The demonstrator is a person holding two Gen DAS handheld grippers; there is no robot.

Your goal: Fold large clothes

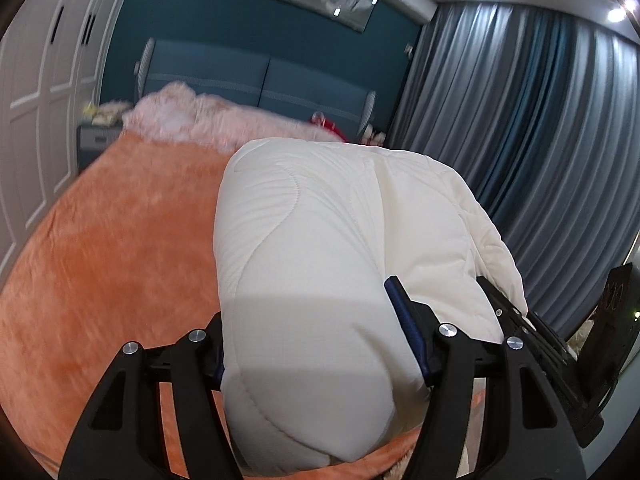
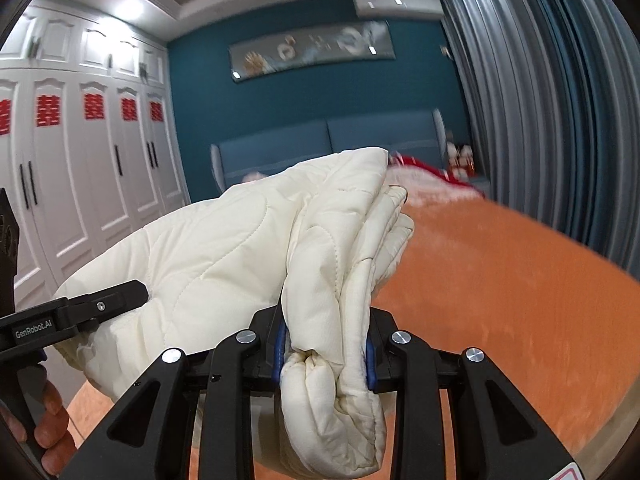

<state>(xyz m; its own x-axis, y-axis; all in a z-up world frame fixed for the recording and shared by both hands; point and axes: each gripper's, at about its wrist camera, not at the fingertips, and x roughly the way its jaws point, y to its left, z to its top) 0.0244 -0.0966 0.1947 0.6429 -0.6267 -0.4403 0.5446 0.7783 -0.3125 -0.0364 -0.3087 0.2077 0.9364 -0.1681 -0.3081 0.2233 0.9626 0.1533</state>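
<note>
hanging above the orange bedspread (image 1: 100, 260), a cream quilted garment (image 1: 320, 240) is held aloft between both tools, already doubled into a thick bundle. the left gripper (image 1: 320, 344) is clamped around a wide, puffy fold, its blue-padded fingers (image 1: 404, 320) pushed well apart by the padding. the right gripper (image 2: 326, 344) is pinched on a narrower bunch of stacked edges, its fingers (image 2: 280, 344) sunk into the fabric. seen from the right wrist, the left tool's finger is pressed into the bundle's far side, away from the bedspread's open stretch.

the garment is judged soft, bulky and springy, light for its volume, and liable to puff open once released. its smooth shell may be slippery, so inner layers could creep out of a shallow pinch. hold is best taken deep across all layers at the stitched edges or corners, not on the rounded fold, and the bundle should be lowered flat onto the bedspread before either grip is eased.
</note>
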